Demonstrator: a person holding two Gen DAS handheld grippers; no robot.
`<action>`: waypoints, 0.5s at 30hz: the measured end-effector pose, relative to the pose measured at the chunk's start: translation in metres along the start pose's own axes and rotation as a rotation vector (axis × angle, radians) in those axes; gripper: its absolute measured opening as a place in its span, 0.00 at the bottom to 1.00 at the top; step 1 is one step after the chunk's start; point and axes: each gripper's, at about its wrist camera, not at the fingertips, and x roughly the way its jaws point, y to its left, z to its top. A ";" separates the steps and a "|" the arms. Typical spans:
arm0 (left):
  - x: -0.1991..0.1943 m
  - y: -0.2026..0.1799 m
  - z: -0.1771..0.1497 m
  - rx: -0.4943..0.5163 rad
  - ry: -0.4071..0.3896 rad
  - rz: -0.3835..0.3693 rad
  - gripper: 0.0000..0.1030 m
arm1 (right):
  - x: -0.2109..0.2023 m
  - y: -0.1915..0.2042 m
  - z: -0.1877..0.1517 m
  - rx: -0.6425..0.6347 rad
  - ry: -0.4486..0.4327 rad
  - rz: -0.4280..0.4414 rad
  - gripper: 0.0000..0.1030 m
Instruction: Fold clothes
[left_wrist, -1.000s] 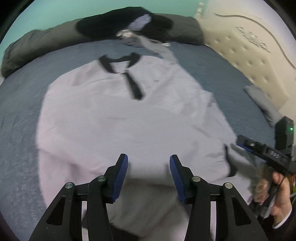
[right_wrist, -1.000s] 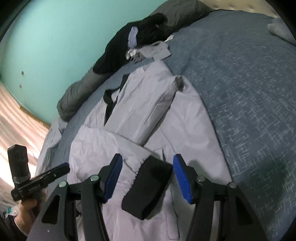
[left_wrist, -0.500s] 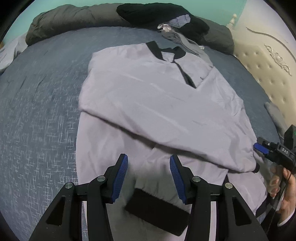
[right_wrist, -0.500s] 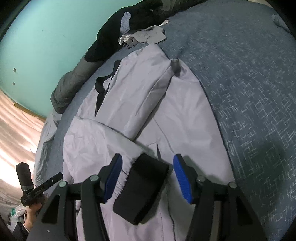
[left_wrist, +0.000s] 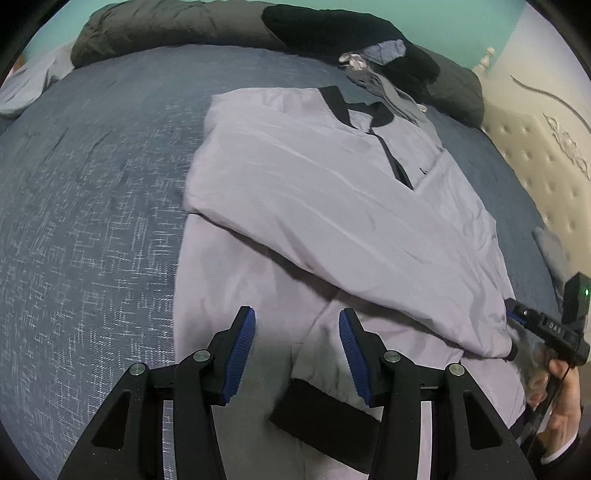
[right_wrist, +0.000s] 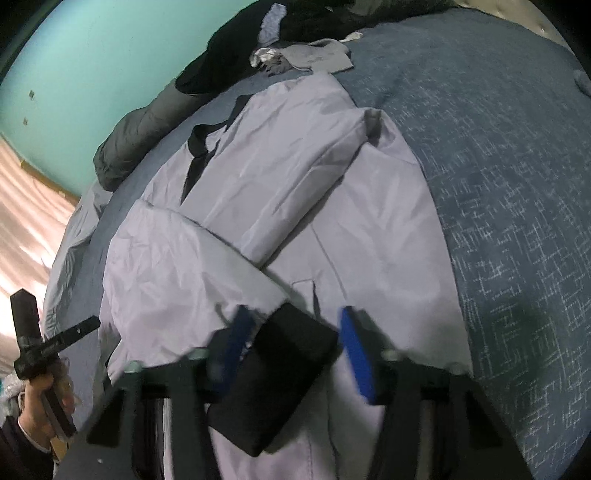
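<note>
Jacket (left_wrist: 332, 206), pale lilac with a black collar (left_wrist: 334, 101) and black zip placket, lies flat on the blue bed (left_wrist: 92, 221), collar toward the far pillows. In the left wrist view, one sleeve (left_wrist: 351, 236) is laid slantwise across the chest, its end reaching the edge where the other hand works; that crossing narrows the garment, which I judge is meant to prepare a lengthwise fold. The left tongs (left_wrist: 297, 345) hang above the hem area with their blue pads apart and nothing between them; the black cuff (left_wrist: 321, 410) of the other sleeve sits just below and to the right of the gap, so this hand seems poised to take it or the cloth beside it. At the right edge, a hand (left_wrist: 557, 398) holds the other tool. A heap of dark clothes (left_wrist: 343, 33) rests on the grey pillow beyond the collar, apart from the work.

In the right wrist view, the same jacket (right_wrist: 295, 184) runs away from the camera, with the folded sleeve (right_wrist: 288, 177) lying over the front. The right tongs (right_wrist: 291, 350) are closing, blurred by that motion, with a black cuff (right_wrist: 280, 376) lying between the pads; whether the pads already press it I cannot tell. Taking the sleeve by its stiff ribbed end gives a firmer hold than the slippery shell would, I think. At the lower left, the person's other hand (right_wrist: 40, 398) grips its tool over the bed's edge.
</note>
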 end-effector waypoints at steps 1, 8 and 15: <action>-0.001 0.002 0.000 -0.005 -0.002 0.002 0.50 | 0.000 0.000 0.000 -0.005 0.001 0.003 0.32; -0.006 0.010 0.000 -0.024 -0.010 0.010 0.50 | -0.002 0.007 -0.005 -0.047 0.011 0.001 0.02; -0.011 0.019 -0.001 -0.034 -0.020 0.015 0.50 | -0.011 -0.012 -0.003 0.072 -0.001 -0.020 0.13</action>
